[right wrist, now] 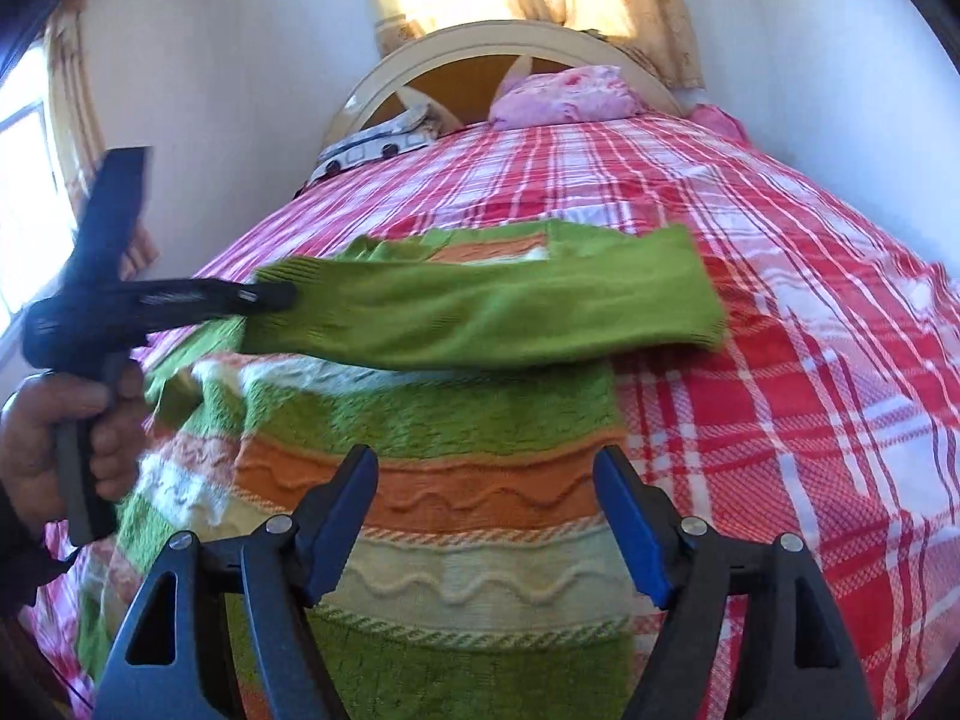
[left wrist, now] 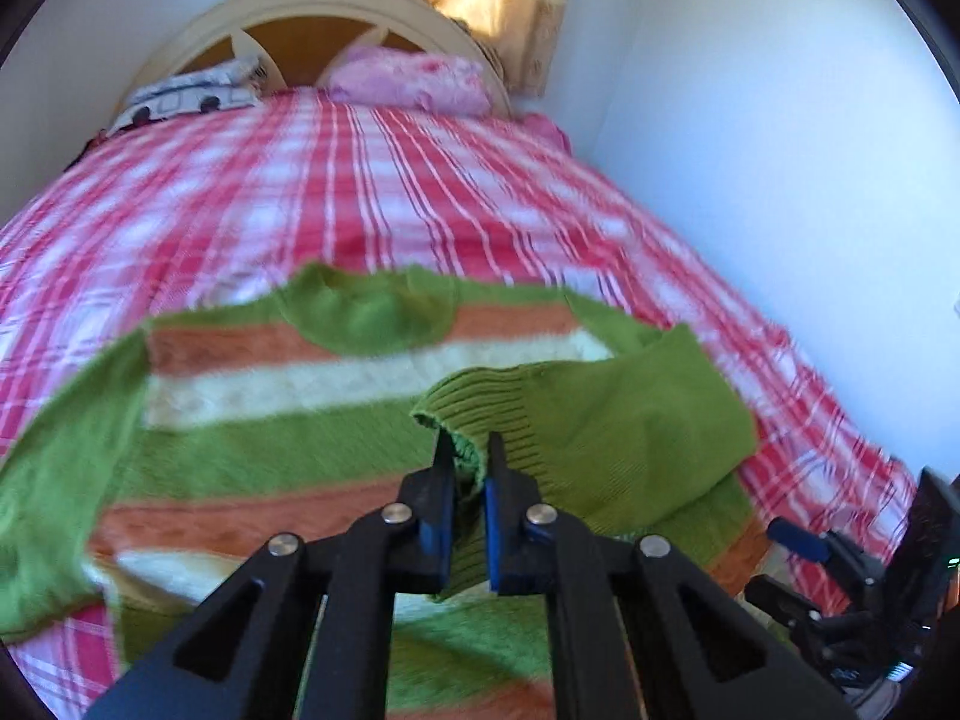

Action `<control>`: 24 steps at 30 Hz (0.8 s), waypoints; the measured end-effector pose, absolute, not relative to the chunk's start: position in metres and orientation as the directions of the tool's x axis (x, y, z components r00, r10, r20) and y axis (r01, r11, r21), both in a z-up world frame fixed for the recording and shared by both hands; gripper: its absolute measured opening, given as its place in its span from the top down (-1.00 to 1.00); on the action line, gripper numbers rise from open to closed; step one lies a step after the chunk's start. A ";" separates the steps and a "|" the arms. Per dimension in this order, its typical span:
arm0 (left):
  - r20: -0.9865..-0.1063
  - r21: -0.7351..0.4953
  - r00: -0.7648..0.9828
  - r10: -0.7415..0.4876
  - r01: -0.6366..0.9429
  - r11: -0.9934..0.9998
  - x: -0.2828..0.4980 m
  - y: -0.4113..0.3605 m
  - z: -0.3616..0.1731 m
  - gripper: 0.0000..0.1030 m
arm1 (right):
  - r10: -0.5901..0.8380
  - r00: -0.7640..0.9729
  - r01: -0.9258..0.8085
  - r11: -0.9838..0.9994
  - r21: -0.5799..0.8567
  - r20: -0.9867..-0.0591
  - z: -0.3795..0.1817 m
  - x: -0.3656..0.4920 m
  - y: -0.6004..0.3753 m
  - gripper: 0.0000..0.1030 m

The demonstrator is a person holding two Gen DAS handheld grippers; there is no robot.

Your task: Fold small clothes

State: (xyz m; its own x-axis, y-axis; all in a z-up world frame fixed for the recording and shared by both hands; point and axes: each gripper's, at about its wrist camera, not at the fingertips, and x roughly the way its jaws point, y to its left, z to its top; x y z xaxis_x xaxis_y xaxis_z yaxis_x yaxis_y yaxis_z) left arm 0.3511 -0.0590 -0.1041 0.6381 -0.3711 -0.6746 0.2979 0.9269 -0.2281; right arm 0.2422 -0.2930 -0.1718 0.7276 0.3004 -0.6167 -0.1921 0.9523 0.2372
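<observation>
green knit makes up most of the small striped sweater (left wrist: 336, 420), banded with orange and cream, which lies spread flat on the red and white checked bedspread (left wrist: 420, 180) at the near end of the bed. its neckline points toward the headboard (right wrist: 480, 48) and the body looks smooth and unfolded.

the left gripper (left wrist: 468, 450) is clamped tight on the ribbed cuff of one green sleeve (left wrist: 630, 420); in the left wrist view the knit is pinched between the two dark jaws, and in the right wrist view that sleeve stretches sideways across the chest of the sweater, lifted a little off it, with the person's hand (right wrist: 60, 438) around the handle. the right gripper (right wrist: 486, 480) has its jaws standing wide apart above the orange and cream stripes of the lower body, with nothing between them; the pads do not appear to touch the fabric.

as a judgement, the fold is in its first stage: one sleeve is being carried inward over the front and is not yet laid down. the other sleeve (left wrist: 66, 450) hangs out to the far side, untouched. that sleeve, and then the doubling of the body, appear to be what is left. a pink pillow (right wrist: 564, 93) and a patterned one (right wrist: 378, 141) lie well apart from the work, by the headboard.
</observation>
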 end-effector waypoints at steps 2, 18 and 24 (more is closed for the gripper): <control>-0.660 -0.227 0.658 -0.361 0.284 0.932 0.350 -0.045 -0.096 0.84 | 0.300 0.730 -0.184 0.952 0.246 -0.615 -0.173 0.243 -0.296 -0.47; -0.673 -0.260 0.684 -0.282 0.138 0.956 0.351 0.042 -0.122 0.84 | 0.289 0.712 -0.161 0.954 0.252 -0.640 -0.180 0.250 -0.299 -0.52; -0.711 -0.278 0.652 -0.264 0.085 0.957 0.361 0.057 -0.160 0.84 | 0.269 0.699 -0.162 0.962 0.220 -0.663 -0.181 0.252 -0.294 -0.54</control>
State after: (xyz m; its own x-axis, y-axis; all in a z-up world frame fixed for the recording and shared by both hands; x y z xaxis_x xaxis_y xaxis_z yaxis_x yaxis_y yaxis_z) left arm 0.3612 0.0571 -0.1605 0.6521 -0.2645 -0.7105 0.0847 0.9567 -0.2784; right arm 0.2519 -0.2938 -0.1815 0.6986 0.2693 -0.6628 -0.1617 0.9619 0.2204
